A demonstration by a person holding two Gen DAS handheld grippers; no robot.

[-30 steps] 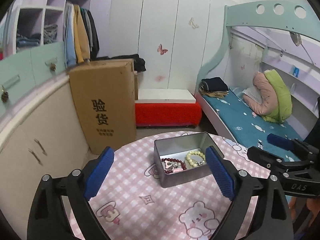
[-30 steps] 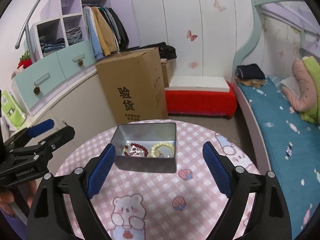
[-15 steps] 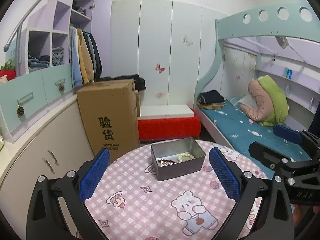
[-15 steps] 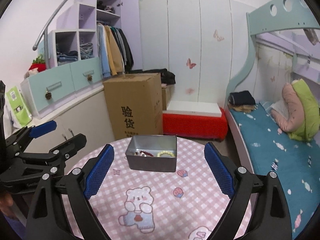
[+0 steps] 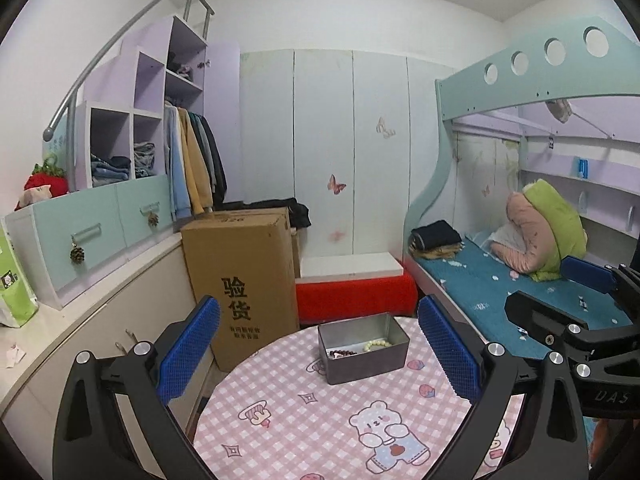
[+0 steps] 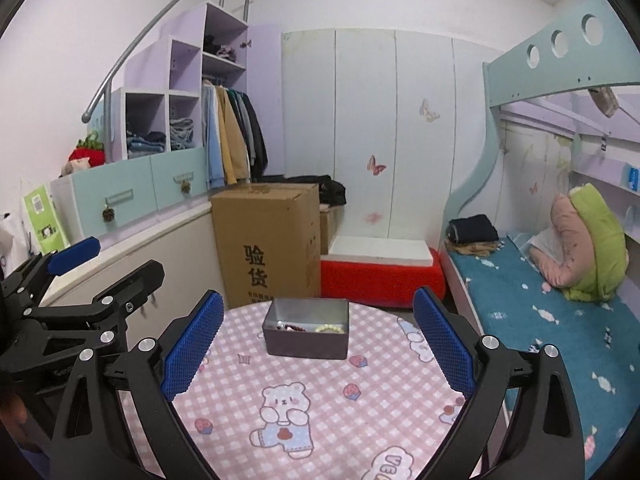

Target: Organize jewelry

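Apparently the sorting is finished: the dark red bead bracelet [image 5: 343, 354] and pale cream bead bracelet [image 5: 377, 345] lie inside the grey rectangular metal tin [image 5: 366, 360] on the round pink checked table [image 5: 304, 424]. Left tool [image 5: 318, 350] and right tool [image 6: 316, 346] hover wide open, empty, well apart from it; next probably find a lid.

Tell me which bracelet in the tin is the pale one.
The cream bead bracelet, on the bed side of the tin. The other bracelet, nearer the cardboard box, is dark red.

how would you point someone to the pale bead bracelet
On the round table with the pink checked cloth stands an open grey metal tin. The pale yellow bead bracelet lies inside it, beside a dark red bead string; it alone is light-coloured.
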